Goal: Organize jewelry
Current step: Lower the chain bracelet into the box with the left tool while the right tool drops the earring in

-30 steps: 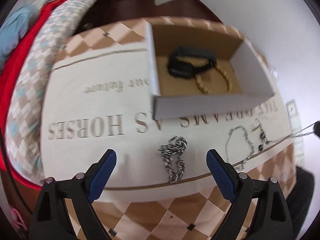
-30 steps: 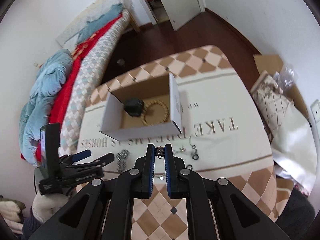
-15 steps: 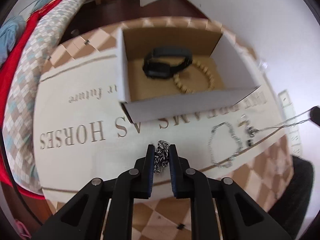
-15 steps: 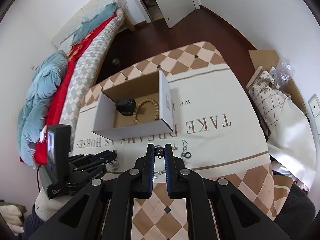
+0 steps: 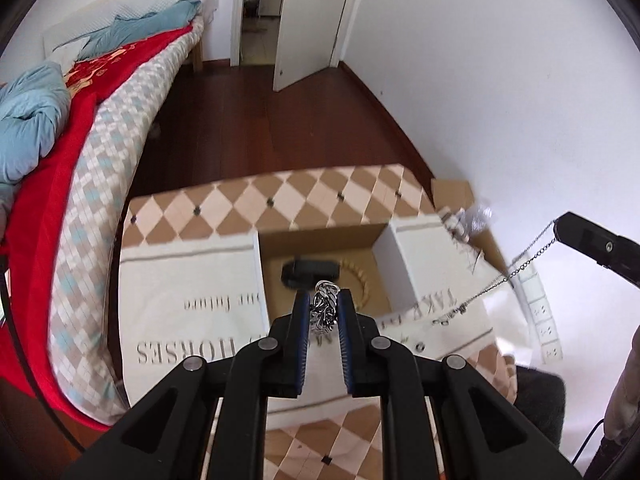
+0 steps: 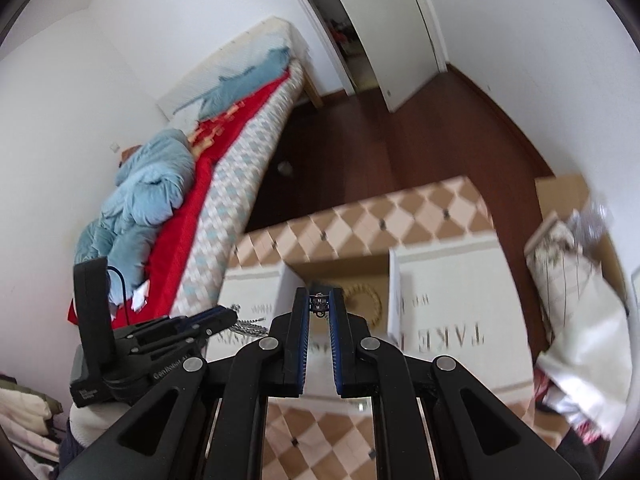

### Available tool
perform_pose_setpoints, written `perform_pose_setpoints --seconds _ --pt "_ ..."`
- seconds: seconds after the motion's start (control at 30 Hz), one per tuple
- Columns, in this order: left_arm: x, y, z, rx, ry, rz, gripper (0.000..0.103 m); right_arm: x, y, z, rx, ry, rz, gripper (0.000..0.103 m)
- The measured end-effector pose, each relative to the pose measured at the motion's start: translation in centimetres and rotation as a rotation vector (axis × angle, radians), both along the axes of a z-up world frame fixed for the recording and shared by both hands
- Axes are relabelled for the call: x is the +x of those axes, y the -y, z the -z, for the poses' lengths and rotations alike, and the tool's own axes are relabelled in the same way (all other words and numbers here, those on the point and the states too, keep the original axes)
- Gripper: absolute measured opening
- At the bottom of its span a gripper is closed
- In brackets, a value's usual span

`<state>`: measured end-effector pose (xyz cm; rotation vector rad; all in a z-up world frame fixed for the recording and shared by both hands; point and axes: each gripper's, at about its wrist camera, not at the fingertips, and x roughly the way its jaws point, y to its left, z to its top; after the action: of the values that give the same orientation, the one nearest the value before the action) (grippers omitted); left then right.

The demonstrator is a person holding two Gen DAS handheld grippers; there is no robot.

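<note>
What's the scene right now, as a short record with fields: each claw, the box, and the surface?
left claw: shut on chunky silver chain, lifted above the cloth
right claw: shut on thin chain, which trails down toward the cloth
box: open cardboard, holds black watch and wooden bead bracelet
surface: lettered tablecloth

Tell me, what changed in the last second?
The left gripper closed its fingers on the chunky silver chain and lifted it off the table. The right gripper rose too, thin chain still pinched. The box and its contents stayed put.
</note>
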<state>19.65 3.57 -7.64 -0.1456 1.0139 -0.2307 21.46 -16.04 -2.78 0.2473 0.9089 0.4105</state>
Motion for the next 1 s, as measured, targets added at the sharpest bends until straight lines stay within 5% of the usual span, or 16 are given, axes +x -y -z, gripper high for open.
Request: perform_pose_setpoints --seconds 0.27,0.57,0.77,0.87,0.9,0.93,0.97,1.0 --pt "4.0 0.5 1.8 -0.007 -0.03 0.005 0.011 5.1 -3.4 -0.2 -0.068 -0.007 -0.039 0.01" --pt "7.1 1.5 9.4 0.059 -0.171 -0.003 0.011 11.6 -6.2 7.8 -0.205 -0.153 -0.051 0.01" --pt "8.0 0.7 11.5 0.052 -0.229 -0.063 0.016 14.4 -6.8 11.9 -0.275 -0.229 -0.064 0.01" --pt "8.4 0.4 11.2 0.066 -0.223 -0.086 0.039 15.0 -6.4 12.9 -0.301 -0.261 -0.049 0.013" --pt "8.5 0.3 10.9 0.069 -0.21 -0.094 0.058 15.1 -6.2 13.1 -0.304 -0.273 -0.044 0.016" --pt "8.4 0.2 10.6 0.072 -0.194 -0.105 0.073 15.1 -6.0 13.1 -0.304 -0.274 -0.038 0.026" --pt "8.4 0.0 10.3 0.072 -0.179 -0.115 0.075 15.0 -5.7 13.1 -0.303 -0.271 -0.032 0.043" --pt "8.4 -0.2 10.0 0.077 -0.163 -0.122 0.075 14.9 -5.6 13.1 -0.299 -0.272 -0.031 0.051"
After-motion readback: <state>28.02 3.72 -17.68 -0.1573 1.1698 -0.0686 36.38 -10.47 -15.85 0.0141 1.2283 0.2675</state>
